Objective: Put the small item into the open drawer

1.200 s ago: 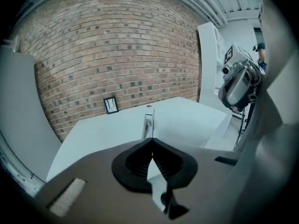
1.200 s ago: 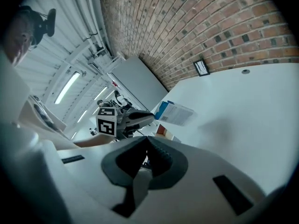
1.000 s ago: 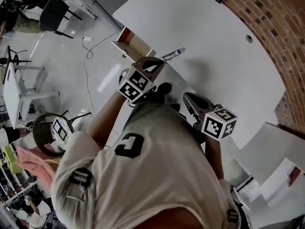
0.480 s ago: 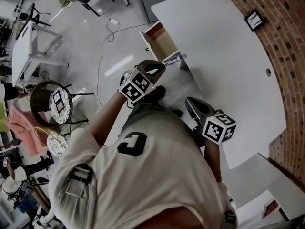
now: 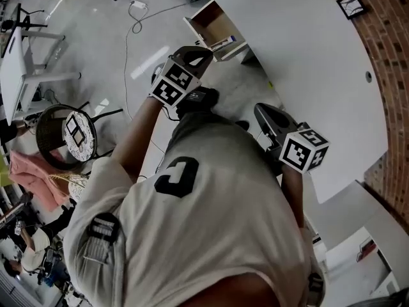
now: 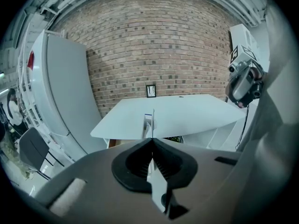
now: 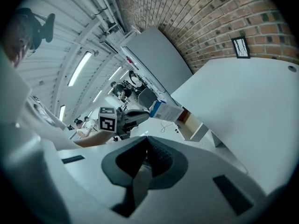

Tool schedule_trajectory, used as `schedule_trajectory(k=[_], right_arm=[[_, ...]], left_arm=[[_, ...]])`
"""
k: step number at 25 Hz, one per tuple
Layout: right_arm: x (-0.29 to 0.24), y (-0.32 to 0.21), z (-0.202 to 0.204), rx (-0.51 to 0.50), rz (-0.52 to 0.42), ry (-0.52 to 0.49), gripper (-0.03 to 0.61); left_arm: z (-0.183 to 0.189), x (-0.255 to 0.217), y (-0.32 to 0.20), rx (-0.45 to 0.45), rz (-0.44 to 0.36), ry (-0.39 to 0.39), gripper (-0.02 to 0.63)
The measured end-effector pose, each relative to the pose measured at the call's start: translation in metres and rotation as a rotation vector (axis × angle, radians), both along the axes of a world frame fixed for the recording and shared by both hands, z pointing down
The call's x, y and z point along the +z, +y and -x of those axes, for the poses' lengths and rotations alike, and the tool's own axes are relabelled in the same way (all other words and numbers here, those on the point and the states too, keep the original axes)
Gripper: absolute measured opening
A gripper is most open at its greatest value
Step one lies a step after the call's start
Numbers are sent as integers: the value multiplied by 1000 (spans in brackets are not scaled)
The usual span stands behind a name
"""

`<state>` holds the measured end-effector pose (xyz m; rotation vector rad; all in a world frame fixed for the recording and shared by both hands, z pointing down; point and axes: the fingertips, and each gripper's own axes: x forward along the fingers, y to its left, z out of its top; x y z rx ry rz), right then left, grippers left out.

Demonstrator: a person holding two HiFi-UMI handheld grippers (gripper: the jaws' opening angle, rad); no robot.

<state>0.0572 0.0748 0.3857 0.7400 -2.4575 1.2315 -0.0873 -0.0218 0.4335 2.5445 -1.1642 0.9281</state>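
The small item is a flat white packet with a blue end. My left gripper is shut on it and holds it over the near edge of the open wooden drawer, which sticks out from the white table. In the left gripper view the packet stands edge-on between the pads of the left gripper. The right gripper view shows the packet beside the drawer. My right gripper hangs by the table's near edge, apart from the drawer. Its jaws are shut with nothing in them.
A small framed picture stands on the far side of the table, by the brick wall. On the floor at the left are a round wire stool, a white desk and a loose cable. The person's torso fills the lower middle.
The left gripper has carried the packet from the table's edge across to the open drawer. The right gripper has shifted along with it, and the head view has swung so the drawer sits higher.
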Motion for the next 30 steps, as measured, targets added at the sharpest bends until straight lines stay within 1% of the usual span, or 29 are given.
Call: schedule_trajectory(k=[4,6,8,11,14,17,20,23,25,30], right_arm=[[6,-10,39,-11,21,51,2],[10,-15,51,4,38,72,2],[15,-20,61,30,61,88,2],[22,-26,76,59,95,119,3],[30,-31,86,79,123,163,2],[38,-35,88,103,149,204,2],[47,-35,87,133,190,218,2],[57,-33,85,171,239,217,2],[63,-32,84,188,262,221,2],[74,-33,83,202,293,225,2]], left_arm=[[43,21,-23,-10,30,6,5],[59,39,-35,-8,52,1,5],[68,61,-47,14,78,-11,5],[73,94,-70,72,110,-29,5],[71,137,-91,129,160,-60,5],[60,183,-108,178,221,-87,5],[49,225,-120,208,274,-111,5],[39,257,-123,241,312,-123,5],[33,274,-125,238,341,-111,5],[31,303,-128,165,451,-43,6]])
